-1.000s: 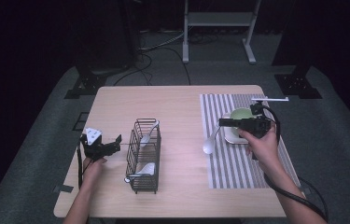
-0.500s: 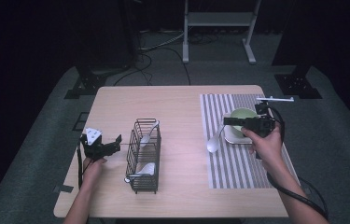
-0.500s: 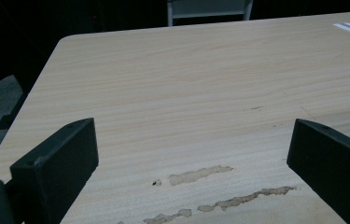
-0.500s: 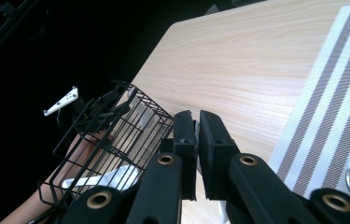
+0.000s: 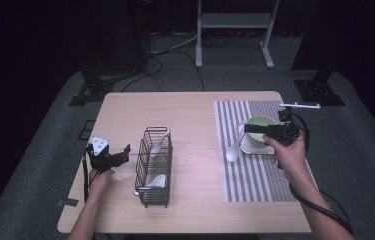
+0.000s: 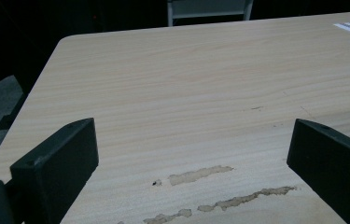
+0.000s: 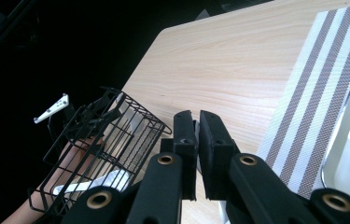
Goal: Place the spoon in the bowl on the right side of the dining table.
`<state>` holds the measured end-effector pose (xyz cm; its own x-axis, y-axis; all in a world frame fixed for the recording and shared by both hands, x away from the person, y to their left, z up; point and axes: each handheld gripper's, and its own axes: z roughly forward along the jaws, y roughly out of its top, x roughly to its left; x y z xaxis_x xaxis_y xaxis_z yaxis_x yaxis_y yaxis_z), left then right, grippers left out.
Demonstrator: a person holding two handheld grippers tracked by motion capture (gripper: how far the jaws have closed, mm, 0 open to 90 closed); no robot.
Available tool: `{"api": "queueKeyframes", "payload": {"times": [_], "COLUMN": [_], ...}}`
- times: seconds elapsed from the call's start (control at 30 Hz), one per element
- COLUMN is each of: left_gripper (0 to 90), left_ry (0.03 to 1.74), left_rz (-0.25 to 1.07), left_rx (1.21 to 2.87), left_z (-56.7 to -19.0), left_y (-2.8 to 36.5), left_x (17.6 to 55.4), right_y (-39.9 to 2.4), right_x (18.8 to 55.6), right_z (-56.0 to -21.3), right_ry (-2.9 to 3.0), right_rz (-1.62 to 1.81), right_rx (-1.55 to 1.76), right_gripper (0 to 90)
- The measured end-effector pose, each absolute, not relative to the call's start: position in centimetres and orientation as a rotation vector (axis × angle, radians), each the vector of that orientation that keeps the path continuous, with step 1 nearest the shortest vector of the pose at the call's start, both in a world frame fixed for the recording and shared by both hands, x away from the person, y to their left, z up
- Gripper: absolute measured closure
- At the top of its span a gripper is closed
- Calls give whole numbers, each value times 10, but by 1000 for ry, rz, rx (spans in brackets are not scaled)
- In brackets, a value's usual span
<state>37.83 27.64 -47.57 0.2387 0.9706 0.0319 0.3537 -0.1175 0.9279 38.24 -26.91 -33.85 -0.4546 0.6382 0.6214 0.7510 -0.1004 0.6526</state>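
My right gripper hovers over the left edge of a green bowl that sits on a white tray. Its jaws stand almost together, shut on the handle of a white spoon that hangs down toward the striped placemat. Left of centre stands a black wire basket with two pale spoons inside. Just left of the basket, my left gripper is low over the table, its jaws wide open around bare wood.
The wooden table has scuffed patches under the left gripper. In the right gripper view the basket and the person's left hand sit beyond the jaws, with the placemat to the right. A metal stand stands beyond the table.
My right gripper has drifted a little to the right over the bowl, and the white spoon has come along with it. The left gripper has stayed still.
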Motion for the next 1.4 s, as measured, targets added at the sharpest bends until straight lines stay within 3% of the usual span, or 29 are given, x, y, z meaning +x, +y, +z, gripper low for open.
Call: {"api": "queueKeyframes", "payload": {"times": [1.4], "left_gripper": [9], "left_ry": [1253], "left_rz": [890], "left_rx": [1639], "left_z": [-476], "left_y": [276], "left_x": [378], "right_y": [-302], "right_x": [390], "right_z": [-336], "right_ry": [-1979], "right_rz": [-1639], "right_rx": [-1714], "right_gripper": [857]}}
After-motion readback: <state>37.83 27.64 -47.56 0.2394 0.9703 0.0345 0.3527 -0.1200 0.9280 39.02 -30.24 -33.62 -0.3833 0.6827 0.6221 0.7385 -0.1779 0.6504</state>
